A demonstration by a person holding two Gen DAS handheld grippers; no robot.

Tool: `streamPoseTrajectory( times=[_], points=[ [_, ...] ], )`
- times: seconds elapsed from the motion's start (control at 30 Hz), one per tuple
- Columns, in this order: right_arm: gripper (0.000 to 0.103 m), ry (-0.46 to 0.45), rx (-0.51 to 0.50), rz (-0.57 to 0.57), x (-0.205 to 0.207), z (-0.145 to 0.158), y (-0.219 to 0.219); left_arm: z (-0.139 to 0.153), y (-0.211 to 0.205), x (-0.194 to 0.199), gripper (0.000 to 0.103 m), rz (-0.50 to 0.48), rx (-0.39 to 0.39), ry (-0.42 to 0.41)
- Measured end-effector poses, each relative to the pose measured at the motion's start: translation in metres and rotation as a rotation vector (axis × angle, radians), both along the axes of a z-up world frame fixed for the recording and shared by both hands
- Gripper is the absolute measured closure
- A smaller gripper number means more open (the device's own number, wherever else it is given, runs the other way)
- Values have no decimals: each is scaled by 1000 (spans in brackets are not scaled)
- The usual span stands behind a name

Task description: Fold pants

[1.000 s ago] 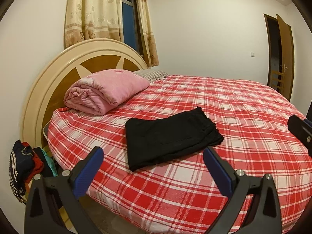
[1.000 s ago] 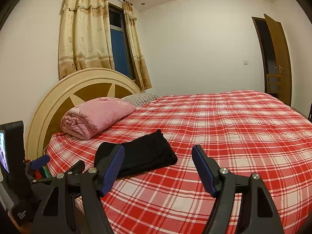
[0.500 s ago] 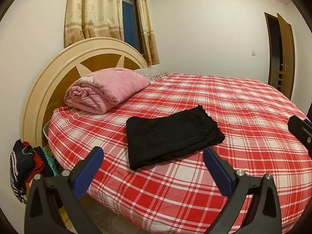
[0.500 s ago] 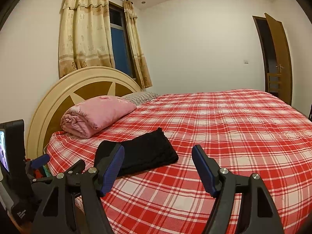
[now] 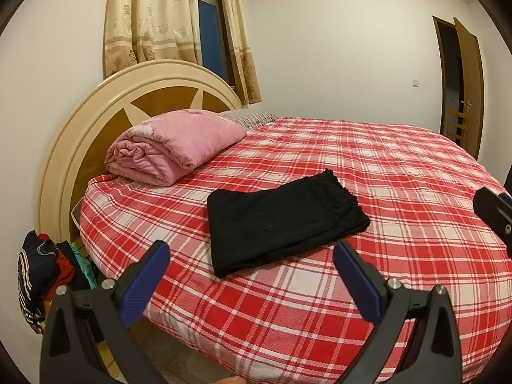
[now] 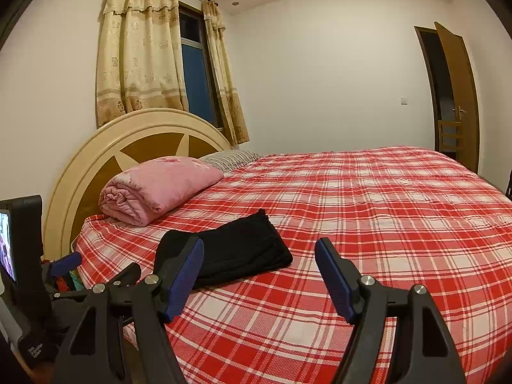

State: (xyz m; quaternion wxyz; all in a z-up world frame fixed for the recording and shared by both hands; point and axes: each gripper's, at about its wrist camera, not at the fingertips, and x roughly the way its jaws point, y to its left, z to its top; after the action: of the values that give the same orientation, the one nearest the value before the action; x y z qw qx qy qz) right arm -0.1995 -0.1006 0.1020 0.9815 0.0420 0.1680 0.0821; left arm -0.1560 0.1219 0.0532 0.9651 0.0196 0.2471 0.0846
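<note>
Black pants (image 5: pixel 281 220) lie folded into a flat rectangle on the red plaid bed (image 5: pixel 400 172), near its left front edge. They also show in the right wrist view (image 6: pixel 243 252). My left gripper (image 5: pixel 249 281) is open and empty, held back from the bed edge in front of the pants. My right gripper (image 6: pixel 259 275) is open and empty, to the right of the pants and short of them. Its left finger (image 6: pixel 182 275) hides the pants' near left corner. The left gripper's body (image 6: pixel 28 281) shows at the left edge of the right wrist view.
A rolled pink quilt (image 5: pixel 172 147) and a striped pillow (image 5: pixel 249 116) lie against the round headboard (image 5: pixel 96 118). A pile of clothes (image 5: pixel 44 272) sits on the floor left of the bed. An open door (image 5: pixel 467 86) is at the far right.
Both grippers have drifted slightly; the view has shifted a little downward. The pants lie where they were and both grippers stay open.
</note>
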Motion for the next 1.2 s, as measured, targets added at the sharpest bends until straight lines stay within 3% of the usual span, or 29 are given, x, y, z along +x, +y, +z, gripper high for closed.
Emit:
streamPoseTrajectory(
  times=[1.2],
  points=[
    [30,7,9,-15,-1,-3,1,-2,4,2,0,10,9,19]
  ],
)
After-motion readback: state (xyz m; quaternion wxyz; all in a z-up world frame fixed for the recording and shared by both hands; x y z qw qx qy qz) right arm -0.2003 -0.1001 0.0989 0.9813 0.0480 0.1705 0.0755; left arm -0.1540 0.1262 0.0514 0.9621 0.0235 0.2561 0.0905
